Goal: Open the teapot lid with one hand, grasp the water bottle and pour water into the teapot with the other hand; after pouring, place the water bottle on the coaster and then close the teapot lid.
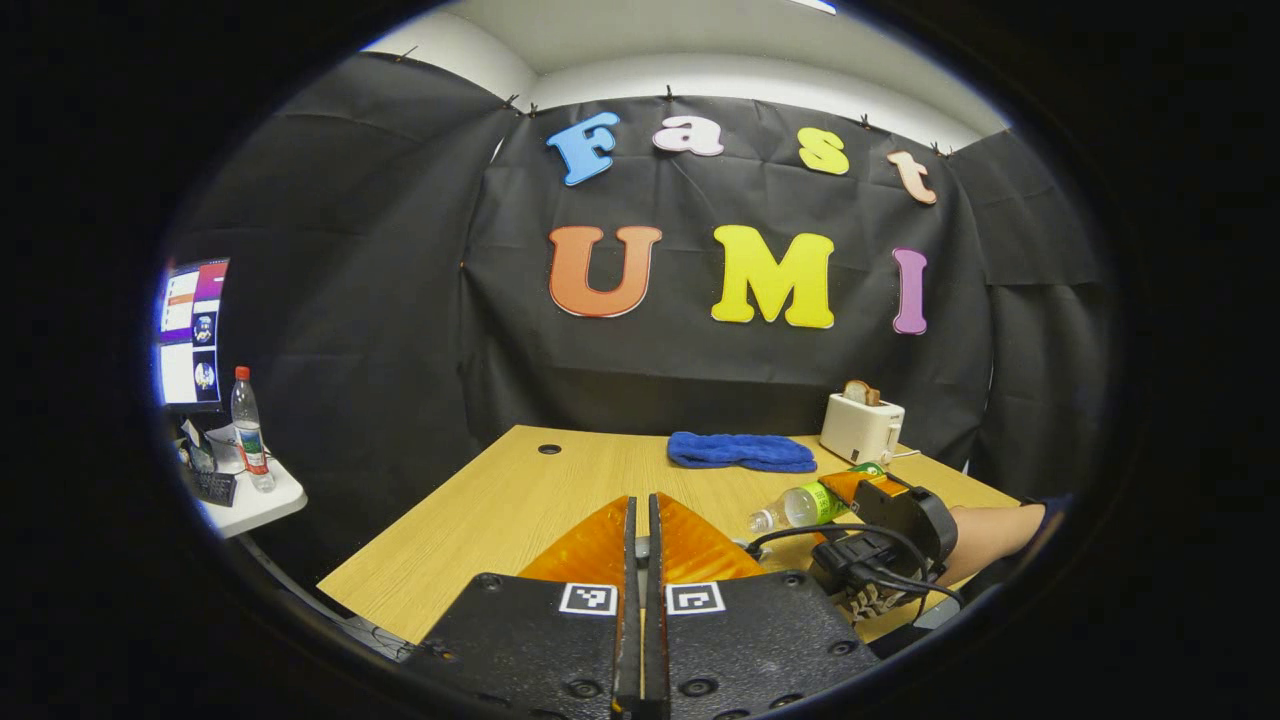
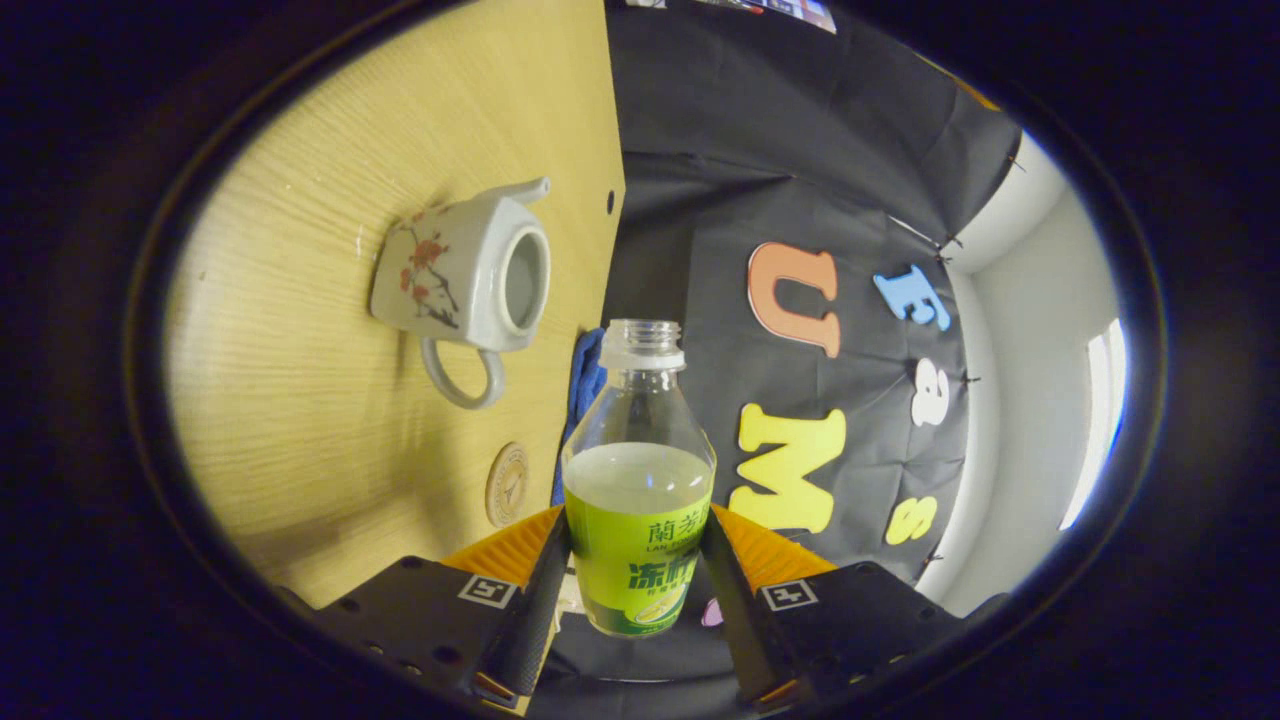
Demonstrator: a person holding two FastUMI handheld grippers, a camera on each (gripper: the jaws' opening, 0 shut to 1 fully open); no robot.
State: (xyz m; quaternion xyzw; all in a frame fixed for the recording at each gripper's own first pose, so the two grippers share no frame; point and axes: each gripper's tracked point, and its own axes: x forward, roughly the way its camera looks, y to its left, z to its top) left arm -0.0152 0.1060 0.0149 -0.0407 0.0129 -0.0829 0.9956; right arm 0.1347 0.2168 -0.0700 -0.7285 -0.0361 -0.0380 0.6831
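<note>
Water bottle (image 2: 638,500) base behind claw fingers

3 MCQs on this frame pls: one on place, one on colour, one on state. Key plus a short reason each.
1. Where does the round tan coaster lie?
A. On the wooden table, beside the teapot's handle
B. Under the teapot
C. On top of the toaster

2. What colour is the folded cloth near the white toaster?
A. Red
B. Blue
C. White

3. What state is the white flower-painted ceramic teapot in?
A. Lid on
B. Lying on its side with the lid on
C. Lid off, mouth open

Key:
1 A: in the right gripper view the coaster sits bare on the table, apart from the teapot.
2 B: the left gripper view shows a blue cloth by the toaster.
3 C: the round opening shows uncovered, while the right gripper holds the uncapped green-labelled clear plastic water bottle tilted.
</note>
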